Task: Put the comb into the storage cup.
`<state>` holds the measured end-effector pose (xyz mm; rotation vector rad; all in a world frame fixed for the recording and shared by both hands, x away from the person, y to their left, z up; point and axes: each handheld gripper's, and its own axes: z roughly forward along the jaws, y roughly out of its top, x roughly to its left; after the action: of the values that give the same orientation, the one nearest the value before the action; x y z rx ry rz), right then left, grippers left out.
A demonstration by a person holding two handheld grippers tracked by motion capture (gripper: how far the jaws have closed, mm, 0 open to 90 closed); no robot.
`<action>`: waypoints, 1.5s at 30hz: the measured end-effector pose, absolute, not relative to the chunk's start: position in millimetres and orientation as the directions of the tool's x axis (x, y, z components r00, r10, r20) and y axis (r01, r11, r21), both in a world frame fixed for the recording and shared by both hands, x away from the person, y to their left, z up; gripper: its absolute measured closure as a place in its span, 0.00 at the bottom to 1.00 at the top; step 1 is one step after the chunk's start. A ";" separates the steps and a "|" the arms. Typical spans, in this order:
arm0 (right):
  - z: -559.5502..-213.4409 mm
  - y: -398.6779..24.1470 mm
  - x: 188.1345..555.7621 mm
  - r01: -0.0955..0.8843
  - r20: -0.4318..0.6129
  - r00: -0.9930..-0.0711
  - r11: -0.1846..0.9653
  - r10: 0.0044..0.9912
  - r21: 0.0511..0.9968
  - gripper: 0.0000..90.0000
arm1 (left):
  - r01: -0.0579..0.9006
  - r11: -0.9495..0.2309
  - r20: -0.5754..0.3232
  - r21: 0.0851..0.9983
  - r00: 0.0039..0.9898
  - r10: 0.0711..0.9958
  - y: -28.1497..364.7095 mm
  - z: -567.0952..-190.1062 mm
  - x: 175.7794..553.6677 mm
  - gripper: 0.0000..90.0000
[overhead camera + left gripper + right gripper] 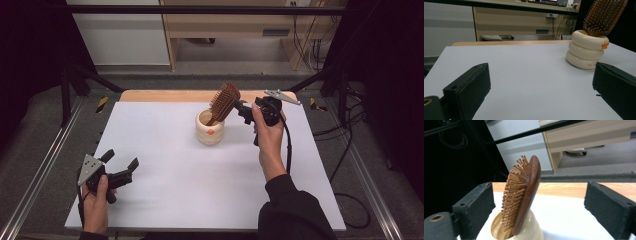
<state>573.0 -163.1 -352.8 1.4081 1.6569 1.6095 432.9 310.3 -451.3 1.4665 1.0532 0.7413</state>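
High view: wooden paddle hairbrush (224,102) stands handle-down in a cream holder (209,128) near the middle of the white bench (165,150), head leaning up and to the right against the rim, which keeps it propped without support. Right tool (242,107) is held level with the brush head, just beside it, jaws spread and gripping nothing; in the right gripper view the brush (522,195) sits between the parted pads without touching either, so this looks like either an approach to grasp or a release just made. Left tool (121,162) rests low at the front-left of the bench, well apart from the holder, jaws likewise spread and empty; probably parked. Materials: brush has a dark reddish smooth wood back and light wooden pin bristles; the holder (586,51) is glossy, shaped as three stacked rounded rings with a small orange mark; jaw pads are matte black blocks.
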 end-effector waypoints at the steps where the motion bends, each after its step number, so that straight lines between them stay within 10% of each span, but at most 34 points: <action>1: -352.7 -164.9 571.7 0.350 0.326 -0.390 -0.189 0.861 0.918 0.11 | 0.203 0.029 -0.111 0.979 0.402 0.909 310.4 -451.2 432.7 0.02; 45: -341.2 -177.7 533.7 0.149 0.075 -0.474 -0.003 0.878 0.989 0.07 | 0.190 0.039 -0.112 0.981 0.392 0.913 315.7 -449.2 430.6 0.02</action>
<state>533.7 -177.7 -341.2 1.0704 1.6673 1.5304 430.6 315.7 -449.2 1.4468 1.0555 0.7539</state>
